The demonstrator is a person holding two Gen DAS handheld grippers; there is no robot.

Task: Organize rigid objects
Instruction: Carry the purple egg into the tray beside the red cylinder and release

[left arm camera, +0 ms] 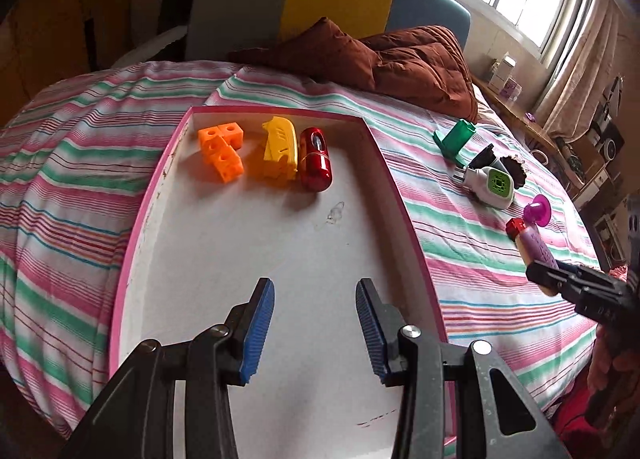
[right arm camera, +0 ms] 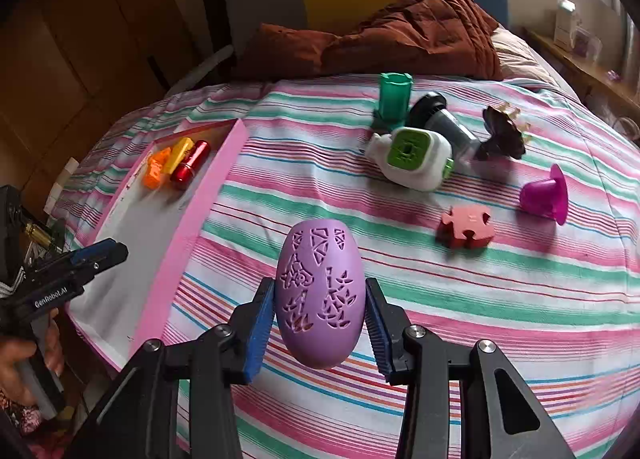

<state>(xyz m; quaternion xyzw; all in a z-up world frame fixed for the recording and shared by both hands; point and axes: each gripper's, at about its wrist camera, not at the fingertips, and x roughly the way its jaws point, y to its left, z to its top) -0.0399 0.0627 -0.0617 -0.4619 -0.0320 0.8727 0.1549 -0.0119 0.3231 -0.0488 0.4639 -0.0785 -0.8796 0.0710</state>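
My right gripper (right arm camera: 319, 291) is shut on a purple egg (right arm camera: 320, 295) with cut-out patterns and holds it above the striped bedsheet. In the left wrist view the same egg (left arm camera: 540, 253) shows at the right edge in that gripper (left arm camera: 538, 275). My left gripper (left arm camera: 315, 291) stands open over the near part of the pink-rimmed white tray (left arm camera: 280, 111), nothing between its blue pads. At the tray's far end lie an orange cube piece (left arm camera: 220, 153), a yellow piece (left arm camera: 280, 151) and a red capsule (left arm camera: 316, 159). From the right wrist, the left gripper (right arm camera: 116, 251) hangs over the tray (right arm camera: 192, 227).
Loose on the sheet right of the tray are a green holder (right arm camera: 394, 97), a white and green device (right arm camera: 412, 159), a grey cylinder (right arm camera: 444, 119), a dark spiky item (right arm camera: 504, 133), a magenta cup (right arm camera: 546, 195) and a red puzzle piece (right arm camera: 468, 227). A brown quilt (right arm camera: 400, 31) lies behind.
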